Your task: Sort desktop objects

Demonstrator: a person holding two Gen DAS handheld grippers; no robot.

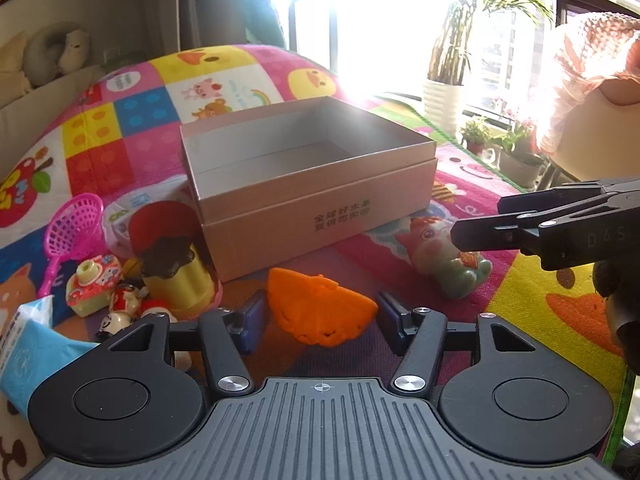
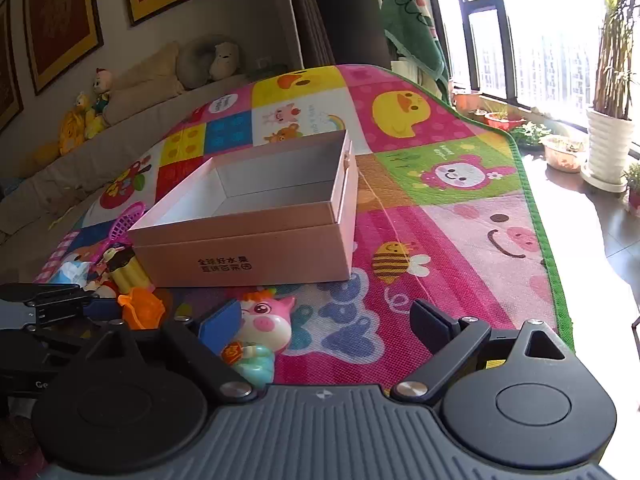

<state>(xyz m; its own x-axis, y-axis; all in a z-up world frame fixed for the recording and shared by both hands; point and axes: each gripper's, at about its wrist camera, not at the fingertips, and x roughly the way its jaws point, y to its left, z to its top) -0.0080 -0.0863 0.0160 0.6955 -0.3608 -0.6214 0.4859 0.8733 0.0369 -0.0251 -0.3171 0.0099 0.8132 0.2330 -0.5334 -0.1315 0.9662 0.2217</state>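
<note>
Orange toy (image 1: 320,312): seen lower centre of left wrist view, lying on the mat just in front of the box; flanked by the left gripper's blue pads (image 1: 252,326), w/ gaps visible both sides, so not pinched.
Left gripper (image 1: 320,326): fingers spread apart around the orange toy; contact w/ it cannot be told.
Pig figure (image 2: 260,328): pink-faced, teal-bodied toy lying at lower centre-left of right wrist view, just beside the right gripper's left blue pad (image 2: 220,326); whether touched cannot be told.
Right gripper (image 2: 326,324): fingers spread wide, nothing pinched; also seen at right edge of left wrist view, near the pig.
Box (image 1: 312,216): open tan cardboard box, centre of frame, interior empty as far as shown; dark print on front wall.
Yellow cup toy (image 1: 178,276): lower left, dark lid on top, touching or nearly touching the box's left corner.
Pink net scoop (image 1: 72,232): left of frame, on mat.
Small figures (image 1: 124,300): cluster at lower left, beside the yellow cup toy.
Blue packet (image 1: 28,344): lower left corner, partly cut off.
Play mat (image 2: 460,240): colourful cartoon squares, under everything.
Potted plant (image 1: 444,100): upper right by bright window.
</note>
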